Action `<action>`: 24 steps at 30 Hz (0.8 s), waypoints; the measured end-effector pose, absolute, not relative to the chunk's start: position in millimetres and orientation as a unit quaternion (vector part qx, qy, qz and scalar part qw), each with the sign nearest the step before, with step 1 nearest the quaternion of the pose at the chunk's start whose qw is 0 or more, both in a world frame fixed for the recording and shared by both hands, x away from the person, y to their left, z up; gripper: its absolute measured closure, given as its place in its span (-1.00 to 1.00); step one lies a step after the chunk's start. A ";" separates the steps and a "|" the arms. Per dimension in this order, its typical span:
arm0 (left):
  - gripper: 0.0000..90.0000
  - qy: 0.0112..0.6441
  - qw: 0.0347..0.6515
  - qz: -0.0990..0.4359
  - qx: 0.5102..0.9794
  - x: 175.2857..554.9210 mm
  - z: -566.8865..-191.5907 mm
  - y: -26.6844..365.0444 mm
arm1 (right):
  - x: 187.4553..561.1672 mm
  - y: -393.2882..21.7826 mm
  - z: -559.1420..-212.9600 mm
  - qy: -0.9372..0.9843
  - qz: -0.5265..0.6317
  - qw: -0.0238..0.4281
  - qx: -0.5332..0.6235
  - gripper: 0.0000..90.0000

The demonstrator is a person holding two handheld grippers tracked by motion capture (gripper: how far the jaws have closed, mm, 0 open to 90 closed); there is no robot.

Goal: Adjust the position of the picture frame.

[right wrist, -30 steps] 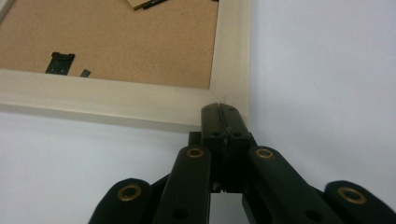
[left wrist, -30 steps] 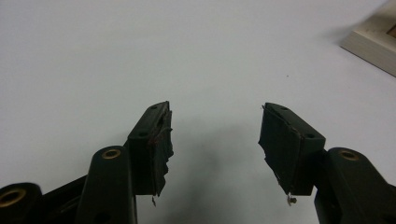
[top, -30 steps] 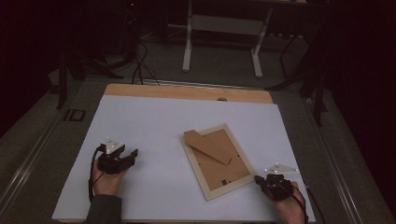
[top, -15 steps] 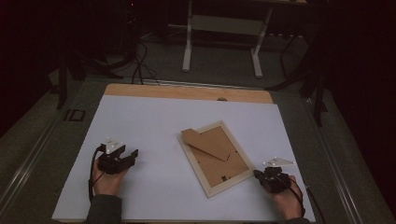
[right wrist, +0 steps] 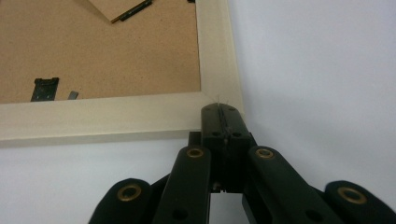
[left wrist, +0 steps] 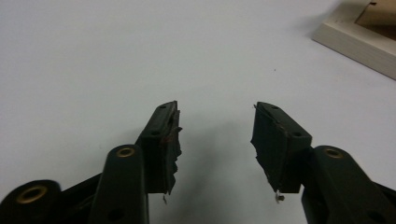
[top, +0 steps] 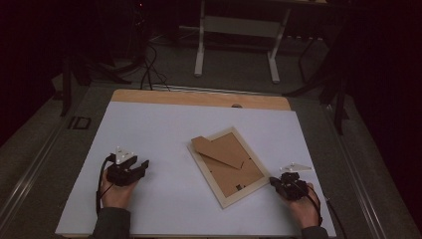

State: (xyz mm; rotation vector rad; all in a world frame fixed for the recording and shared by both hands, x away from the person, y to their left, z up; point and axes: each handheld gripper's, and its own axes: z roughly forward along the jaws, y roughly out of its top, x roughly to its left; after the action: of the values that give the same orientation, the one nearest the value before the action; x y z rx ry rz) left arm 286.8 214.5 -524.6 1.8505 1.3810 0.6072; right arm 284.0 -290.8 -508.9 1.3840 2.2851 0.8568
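The right gripper (right wrist: 223,112), jaws together, touches the corner of the cream wooden picture frame (right wrist: 116,119); the left gripper (left wrist: 217,135), jaws apart and just been closing, holds nothing over bare white tabletop (left wrist: 116,56).

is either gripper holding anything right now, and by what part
Nothing is held. The right gripper is shut, its tips at the corner of the picture frame; the left gripper, jaws just closing, has nothing between them.

Picture frame (top: 230,166) face-down between left gripper (top: 141,167), right gripper (top: 274,182).
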 end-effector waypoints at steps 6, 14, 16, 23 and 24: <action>0.35 0.533 0.371 0.218 0.729 288.3 -525.5 210.9 | 288.8 -291.3 -509.2 0.799 0.304 0.165 0.492 1.00; 0.60 0.525 0.379 0.182 0.740 297.0 -523.1 199.7 | 296.0 -291.7 -510.0 0.793 0.309 0.165 0.499 1.00; 0.64 0.519 0.385 0.179 0.742 300.2 -520.6 196.5 | 297.7 -291.5 -510.2 0.791 0.310 0.166 0.500 1.00; 1.00 0.507 0.402 0.176 0.742 319.6 -513.9 183.4 | 297.6 -289.7 -511.8 0.789 0.310 0.172 0.502 1.00; 1.00 0.507 0.402 0.176 0.742 319.6 -513.9 183.4 | 297.6 -289.7 -511.8 0.789 0.310 0.172 0.502 1.00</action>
State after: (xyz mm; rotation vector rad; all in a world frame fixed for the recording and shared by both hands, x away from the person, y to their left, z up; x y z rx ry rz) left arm 319.6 183.4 -513.9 1.8749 1.2813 0.4459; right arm 297.6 -289.7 -511.8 1.4257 2.2384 0.8793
